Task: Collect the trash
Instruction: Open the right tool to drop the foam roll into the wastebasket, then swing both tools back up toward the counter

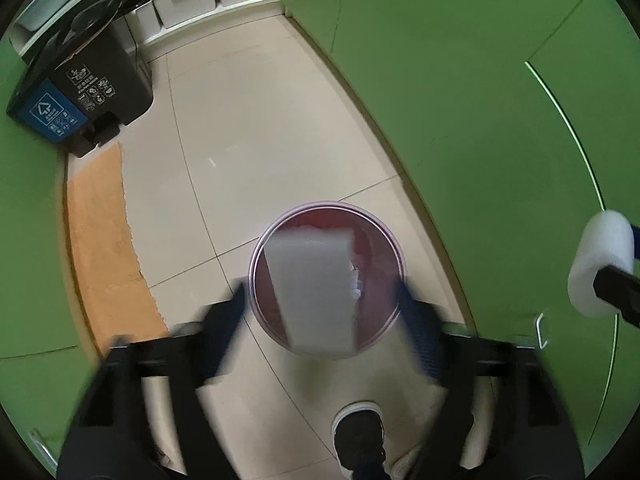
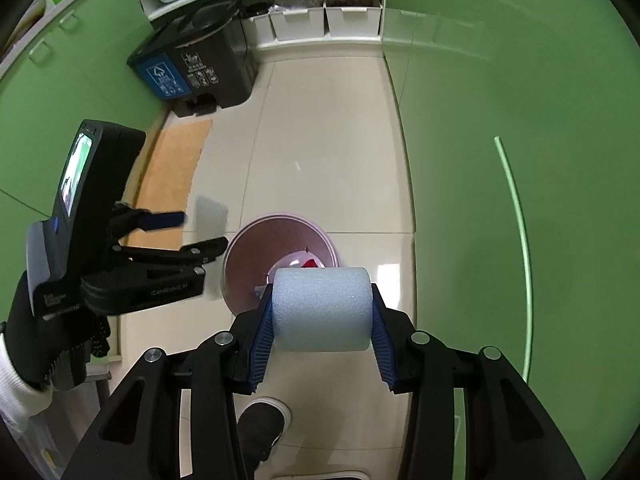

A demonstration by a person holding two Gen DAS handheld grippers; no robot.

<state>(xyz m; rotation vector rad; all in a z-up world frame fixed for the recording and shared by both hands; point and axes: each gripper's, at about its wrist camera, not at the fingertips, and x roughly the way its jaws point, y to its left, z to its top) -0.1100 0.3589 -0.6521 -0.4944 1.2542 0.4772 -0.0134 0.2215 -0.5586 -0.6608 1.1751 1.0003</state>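
A round pink bin (image 1: pixel 256 248) stands on the tiled floor with red and white scraps inside. My left gripper (image 1: pixel 320 304) hangs over it, open. A blurred grey-white foam slab (image 1: pixel 316 292) is in the air between its spread fingers and touches neither pad. In the right wrist view the left gripper (image 2: pixel 196 234) is at the left, with the slab (image 2: pixel 212 212) just beyond its tips. My right gripper (image 2: pixel 322 296) is shut on a white foam roll (image 2: pixel 322 308), held above the near side of the bin (image 2: pixel 240 248). The roll (image 1: pixel 600 264) also shows at the right edge of the left wrist view.
Green cabinet fronts (image 1: pixel 480 120) line both sides of the narrow floor. A black recycling bin with a blue label (image 2: pixel 192 68) stands at the far left, an orange mat (image 1: pixel 104 248) in front of it. White storage boxes (image 2: pixel 320 20) sit on a low shelf. A person's shoe (image 1: pixel 358 436) is near the pink bin.
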